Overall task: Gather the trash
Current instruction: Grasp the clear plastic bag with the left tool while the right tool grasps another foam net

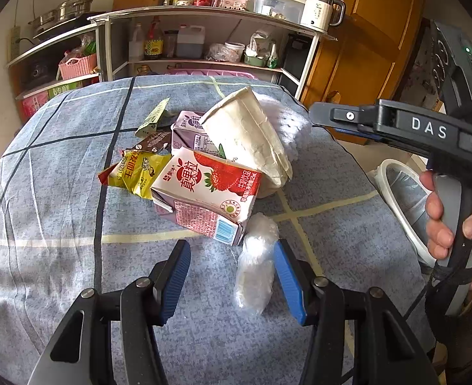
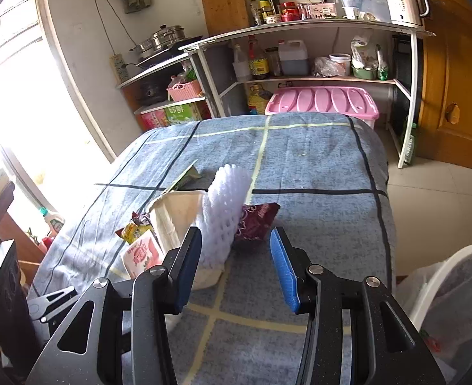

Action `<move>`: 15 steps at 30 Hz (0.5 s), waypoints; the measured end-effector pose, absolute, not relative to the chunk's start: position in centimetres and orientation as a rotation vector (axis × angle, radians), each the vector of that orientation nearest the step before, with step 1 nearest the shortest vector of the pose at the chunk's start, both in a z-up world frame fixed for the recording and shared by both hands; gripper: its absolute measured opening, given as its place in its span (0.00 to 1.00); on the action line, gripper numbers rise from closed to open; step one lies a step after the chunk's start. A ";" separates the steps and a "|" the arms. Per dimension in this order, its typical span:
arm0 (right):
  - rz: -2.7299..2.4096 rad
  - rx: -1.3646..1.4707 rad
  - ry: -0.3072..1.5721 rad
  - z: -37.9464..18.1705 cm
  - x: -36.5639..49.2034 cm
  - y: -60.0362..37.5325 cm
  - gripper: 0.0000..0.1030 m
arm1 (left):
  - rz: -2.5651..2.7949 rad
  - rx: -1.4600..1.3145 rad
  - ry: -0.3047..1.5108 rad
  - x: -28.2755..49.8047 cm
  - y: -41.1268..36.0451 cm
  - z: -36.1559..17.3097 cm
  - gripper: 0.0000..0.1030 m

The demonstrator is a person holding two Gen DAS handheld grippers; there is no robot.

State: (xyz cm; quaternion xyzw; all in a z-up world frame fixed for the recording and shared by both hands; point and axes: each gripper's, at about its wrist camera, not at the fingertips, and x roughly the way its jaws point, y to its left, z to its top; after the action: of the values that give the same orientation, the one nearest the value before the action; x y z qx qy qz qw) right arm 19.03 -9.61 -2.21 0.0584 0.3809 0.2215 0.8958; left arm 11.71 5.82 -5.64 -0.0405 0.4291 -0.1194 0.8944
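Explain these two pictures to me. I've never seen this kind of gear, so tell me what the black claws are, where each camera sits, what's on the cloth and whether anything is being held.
The black claws are hand-held grippers; a person carries one in each hand. Each picture comes from a camera mounted on one gripper, looking along its blue-padded fingers.

In the left camera's view, the left gripper hovers open around a crumpled clear plastic wad, not squeezing it. A person's hand holds the other gripper at the right.

The right gripper is open and holds nothing.

On the blue checked cloth lies trash: a strawberry milk carton, a paper cup, a yellow wrapper, white foam netting. A lined bin stands beside the table.
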 end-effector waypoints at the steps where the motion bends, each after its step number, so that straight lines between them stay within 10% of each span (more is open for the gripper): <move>1: 0.472 0.130 0.791 -2.2 19.3 -9.4 0.45 | -0.248 -0.095 0.889 11.8 5.9 -5.7 0.52; 15: 0.507 0.136 0.849 -3.8 20.5 -7.7 0.37 | -0.296 -0.079 0.922 11.9 4.5 -6.8 0.52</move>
State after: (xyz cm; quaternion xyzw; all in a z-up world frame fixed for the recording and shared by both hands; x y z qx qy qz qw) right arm 20.49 -7.66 -3.78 0.0652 0.4073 0.2430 0.8780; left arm 11.90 4.54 -6.76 -0.0380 0.4432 -0.1421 0.8843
